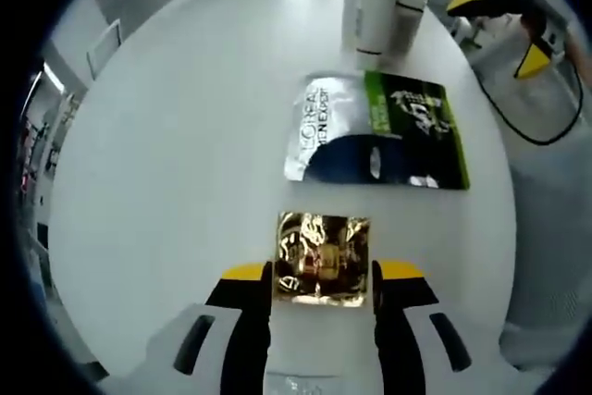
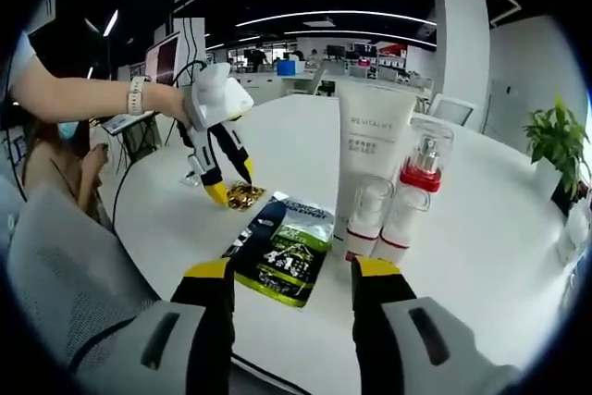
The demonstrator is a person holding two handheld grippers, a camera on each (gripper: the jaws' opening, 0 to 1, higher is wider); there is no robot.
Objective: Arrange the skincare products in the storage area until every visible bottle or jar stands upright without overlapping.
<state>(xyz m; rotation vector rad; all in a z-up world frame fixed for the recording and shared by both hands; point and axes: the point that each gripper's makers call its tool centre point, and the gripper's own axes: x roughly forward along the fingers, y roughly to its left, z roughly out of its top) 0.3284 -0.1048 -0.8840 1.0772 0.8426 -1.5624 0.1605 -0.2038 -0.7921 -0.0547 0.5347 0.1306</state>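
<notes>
Counted on the white round worktop (image 2: 518, 256): one tall white tube (image 2: 375, 159), upright near the far edge; two clear pump bottles with red collars, one taller (image 2: 421, 173) and one shorter (image 2: 368, 215), standing just beside the tube. Also two flat sachets lying toward the middle: one green-and-silver sachet (image 1: 379, 131) and one gold foil sachet (image 1: 321, 258). Five skincare items altogether, three upright, two flat.
</notes>
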